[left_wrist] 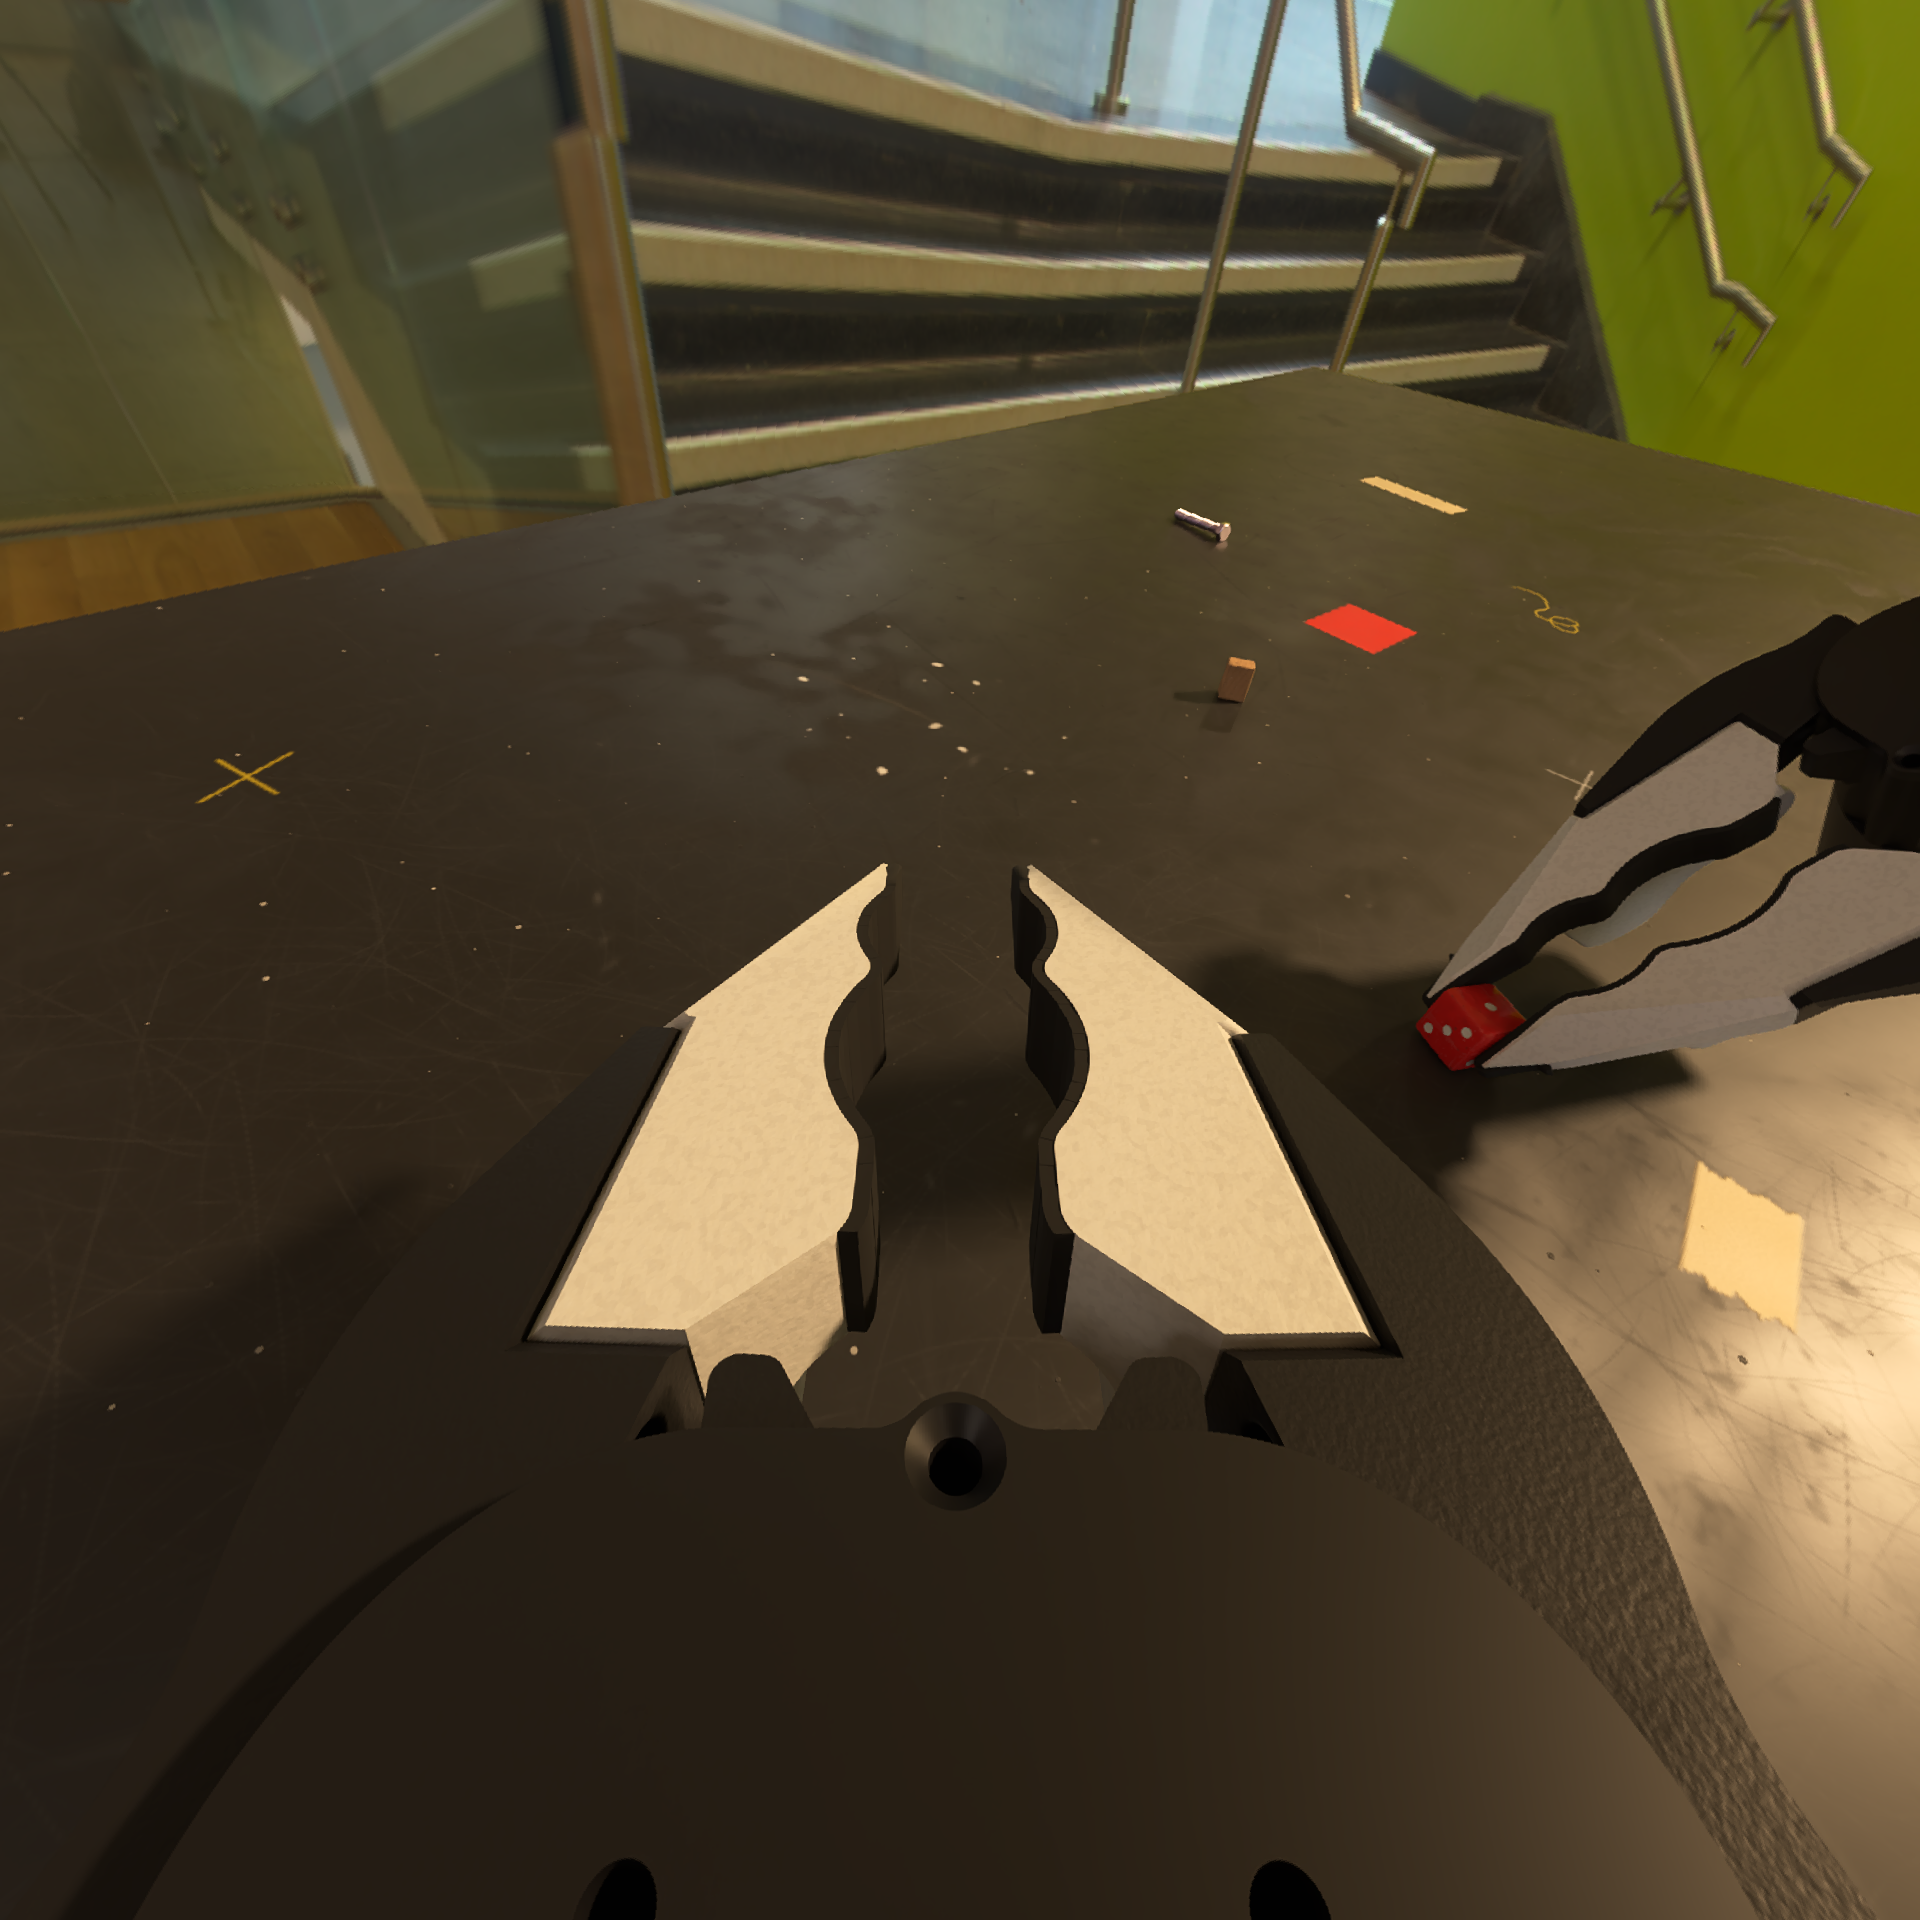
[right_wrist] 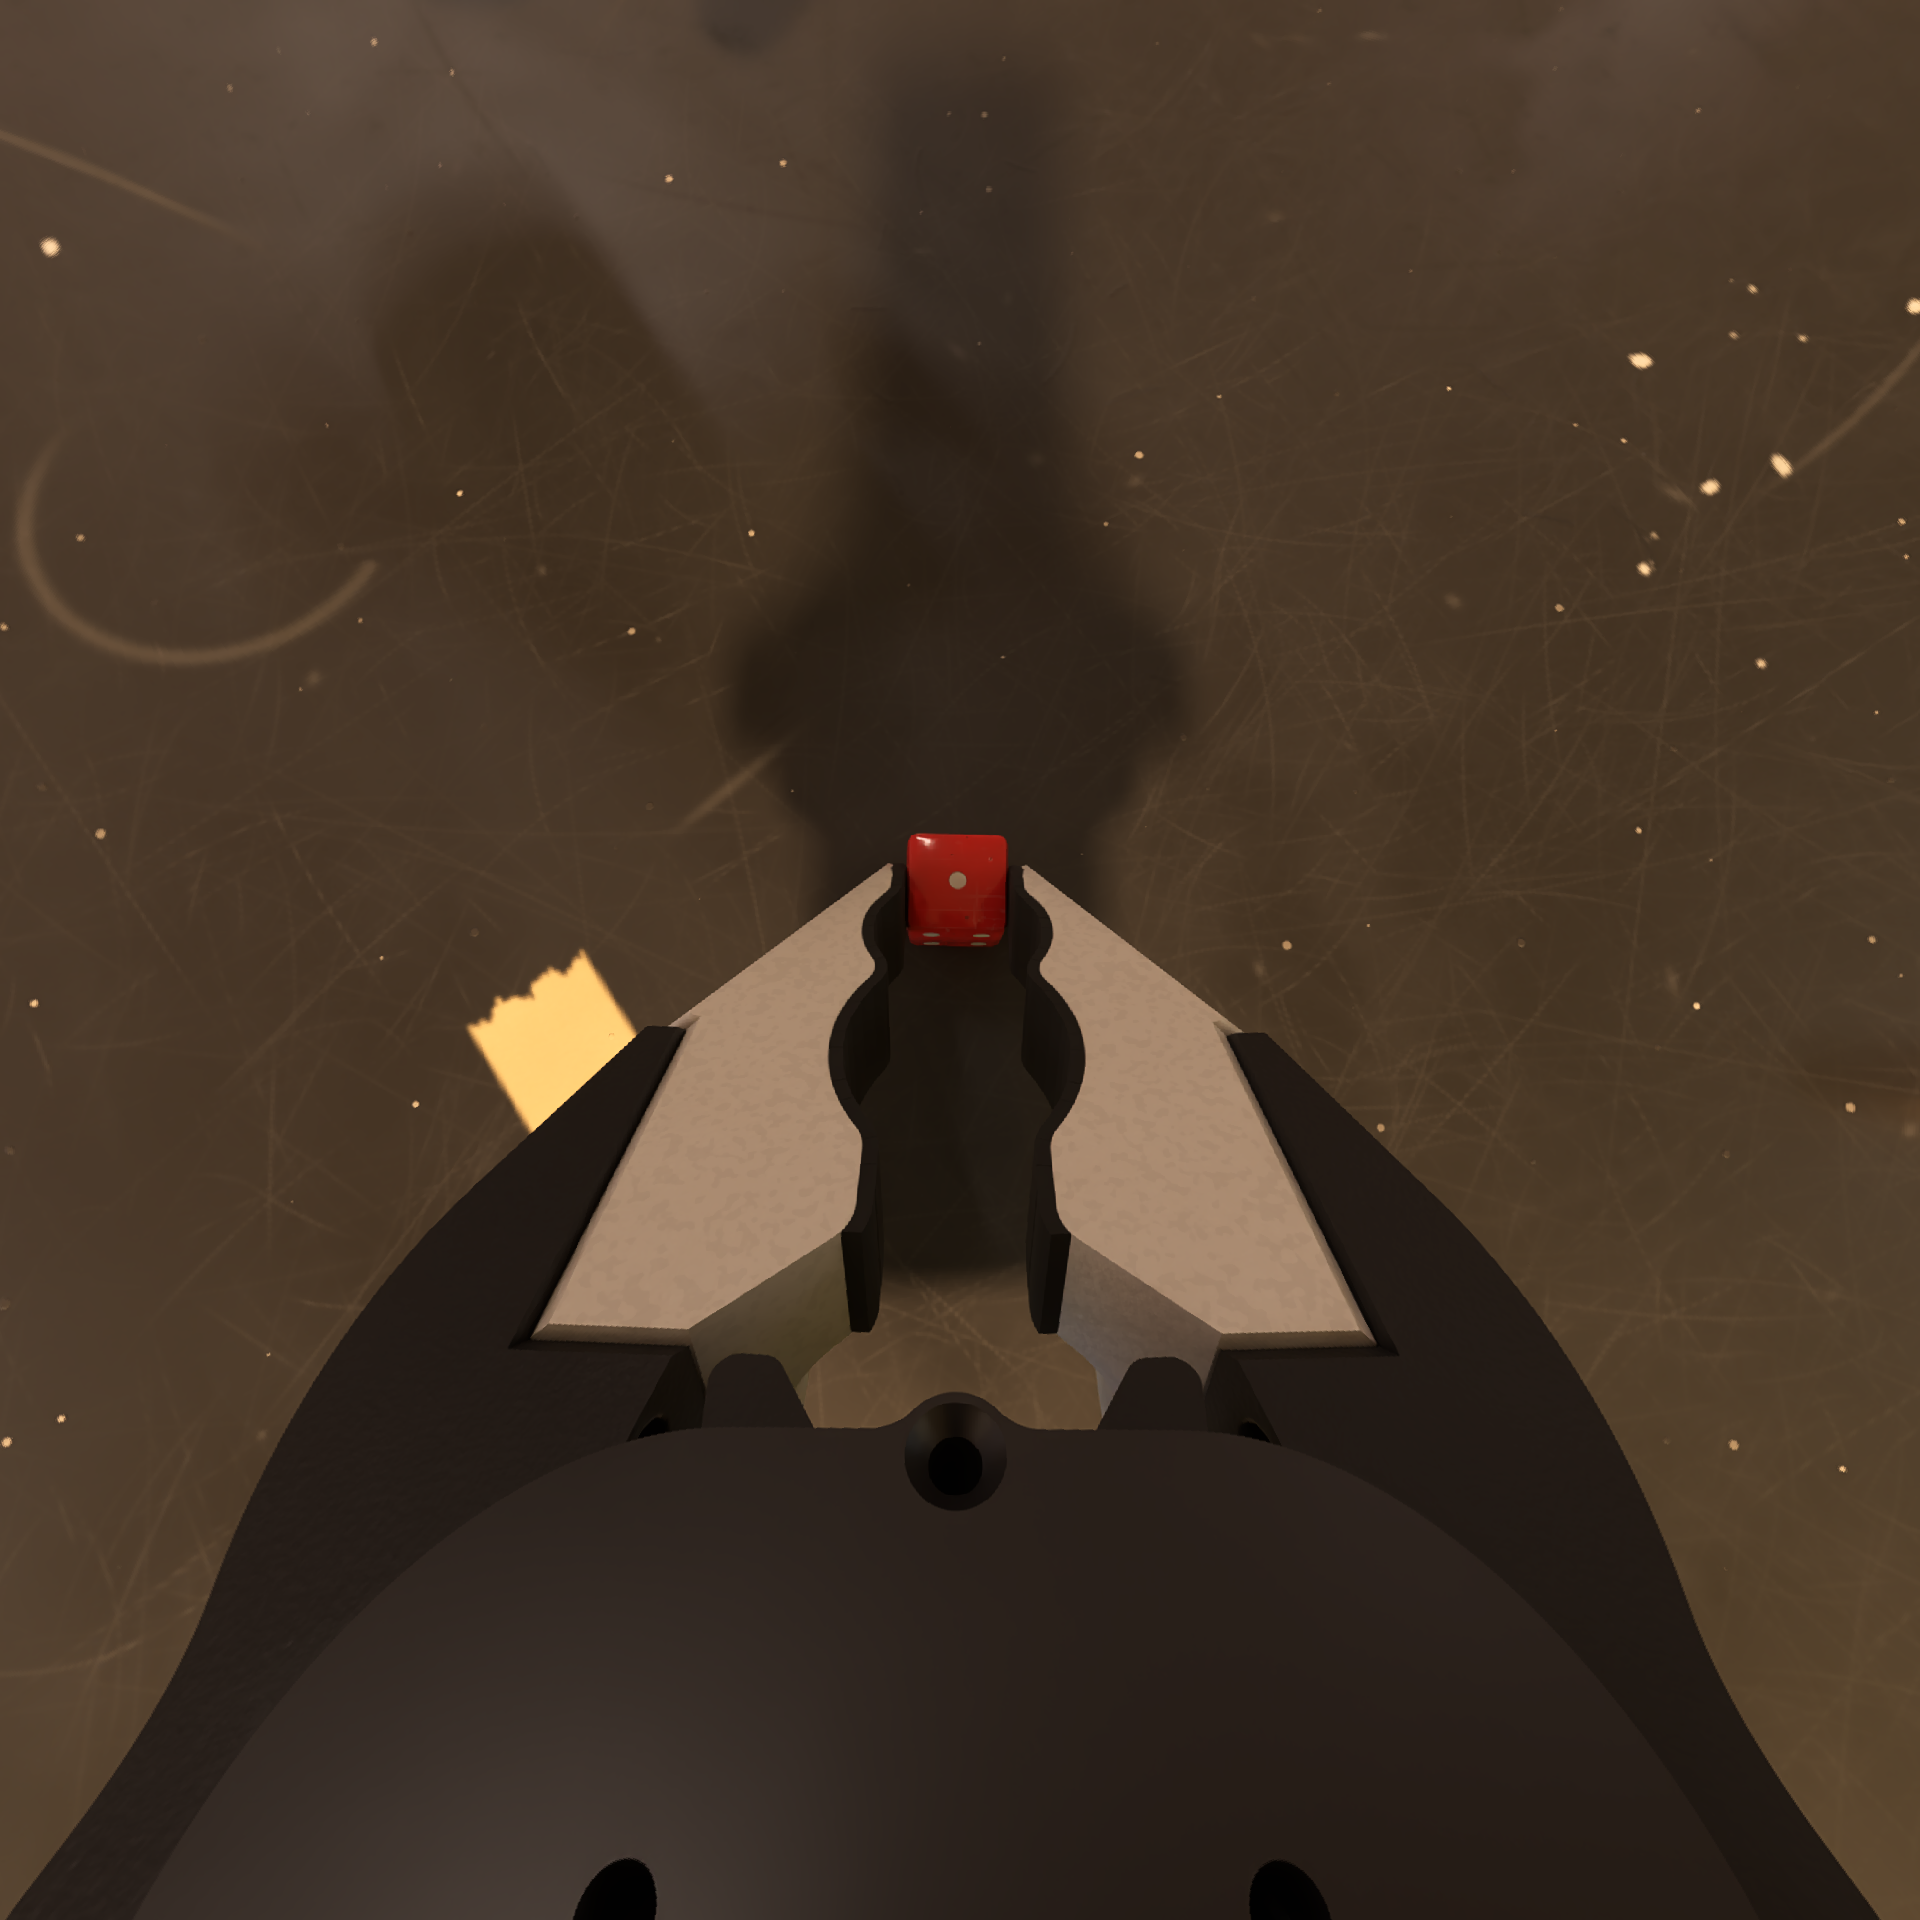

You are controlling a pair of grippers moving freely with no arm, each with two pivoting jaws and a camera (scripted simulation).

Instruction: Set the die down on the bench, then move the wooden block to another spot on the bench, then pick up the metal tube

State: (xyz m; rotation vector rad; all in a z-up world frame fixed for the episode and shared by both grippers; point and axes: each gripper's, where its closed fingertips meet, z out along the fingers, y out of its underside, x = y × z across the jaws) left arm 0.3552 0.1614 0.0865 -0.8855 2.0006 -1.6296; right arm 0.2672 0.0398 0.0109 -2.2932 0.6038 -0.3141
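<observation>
A small red die (right_wrist: 956, 883) with white pips sits between the fingertips of my right gripper (right_wrist: 956, 873), which is shut on it. In the left wrist view the die (left_wrist: 1460, 1023) is at or just above the dark bench (left_wrist: 520, 935), held by the right gripper (left_wrist: 1463, 1031) coming in from the right. I cannot tell if the die touches the bench. My left gripper (left_wrist: 951, 873) is open and empty, over the bench left of the die. A small wooden block (left_wrist: 1236, 678) stands farther ahead. A short metal tube (left_wrist: 1202, 524) lies beyond it.
A flat red square (left_wrist: 1359, 628) marks the bench right of the block. Tan tape strips lie at the far right (left_wrist: 1413, 495) and near right (left_wrist: 1743, 1257). A yellow cross (left_wrist: 245, 776) is at the left. Stairs (left_wrist: 1039, 260) rise beyond the bench's far edge.
</observation>
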